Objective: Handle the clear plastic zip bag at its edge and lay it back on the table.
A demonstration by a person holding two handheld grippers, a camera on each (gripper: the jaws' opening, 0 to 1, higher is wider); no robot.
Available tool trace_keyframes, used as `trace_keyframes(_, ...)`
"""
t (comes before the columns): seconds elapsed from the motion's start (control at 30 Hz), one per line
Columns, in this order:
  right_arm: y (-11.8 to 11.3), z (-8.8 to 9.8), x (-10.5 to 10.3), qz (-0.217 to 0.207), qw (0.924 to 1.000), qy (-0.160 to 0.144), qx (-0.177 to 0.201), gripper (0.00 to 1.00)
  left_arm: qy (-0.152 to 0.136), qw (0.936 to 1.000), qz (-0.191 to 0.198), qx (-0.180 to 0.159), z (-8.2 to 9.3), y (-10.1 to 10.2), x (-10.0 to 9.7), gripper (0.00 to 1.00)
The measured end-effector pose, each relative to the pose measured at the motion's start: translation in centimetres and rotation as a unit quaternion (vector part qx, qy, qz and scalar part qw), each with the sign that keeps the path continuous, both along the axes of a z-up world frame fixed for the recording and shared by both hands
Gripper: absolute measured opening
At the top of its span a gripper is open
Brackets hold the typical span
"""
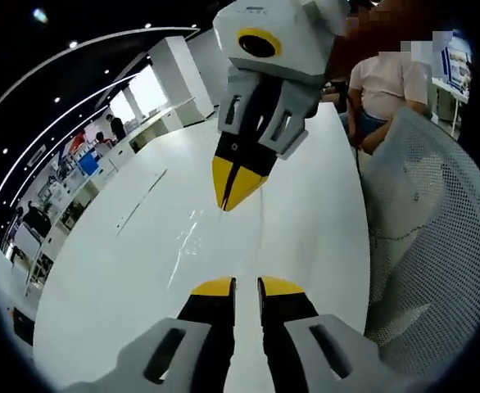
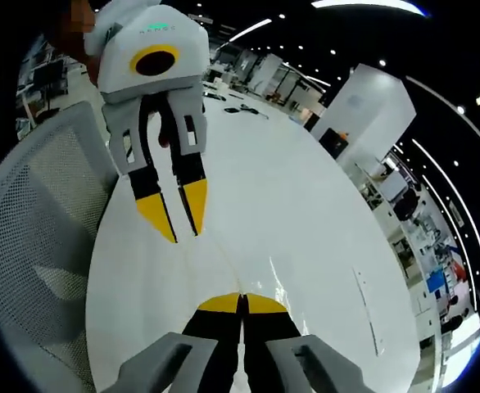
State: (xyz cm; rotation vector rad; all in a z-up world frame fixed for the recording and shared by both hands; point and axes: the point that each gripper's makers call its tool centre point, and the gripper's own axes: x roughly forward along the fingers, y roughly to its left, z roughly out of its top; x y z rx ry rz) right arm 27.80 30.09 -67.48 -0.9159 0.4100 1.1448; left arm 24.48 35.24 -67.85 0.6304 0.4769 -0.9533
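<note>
The clear zip bag [image 1: 192, 237] lies nearly invisible on the white table [image 1: 101, 295], showing only as faint glints and a thin edge line. My left gripper [image 1: 246, 286] is open by a narrow gap, and that edge line runs into the gap. Opposite it, my right gripper [image 1: 233, 196] points down with its yellow tips shut at the bag's far edge. In the right gripper view, my right gripper [image 2: 242, 301] is shut where a crease of the bag [image 2: 224, 266] ends. The left gripper [image 2: 174, 217] faces it, tips apart, just above the table [image 2: 305, 213].
A white mesh chair [image 1: 420, 213] stands against the table's edge, also seen as the mesh chair [image 2: 43, 213] on the left. A seated person [image 1: 387, 82] is beyond the table's far end. White counters and a pillar [image 2: 363, 106] stand farther off.
</note>
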Motion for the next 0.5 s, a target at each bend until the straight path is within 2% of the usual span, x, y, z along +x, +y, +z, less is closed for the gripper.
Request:
trace_keyframes(0.07,-0.1,-0.4,0.1,0.000,1.0000,-0.002,-0.004,0.00,-0.003,1.0000,0.005,-0.002,0.0,0.4,0.0,0.10)
trace_keyframes(0.3,-0.2,-1.1,0.9,0.013,0.9995,-0.026,-0.015,0.00,-0.009,0.9994,0.032,-0.015,0.0,2.2,-0.4,0.26)
trace_keyframes(0.5,-0.4,-1.8,1.5,0.018,0.9984,-0.045,-0.029,0.00,-0.005,0.9981,0.054,-0.030,0.2,2.8,-1.3,0.31)
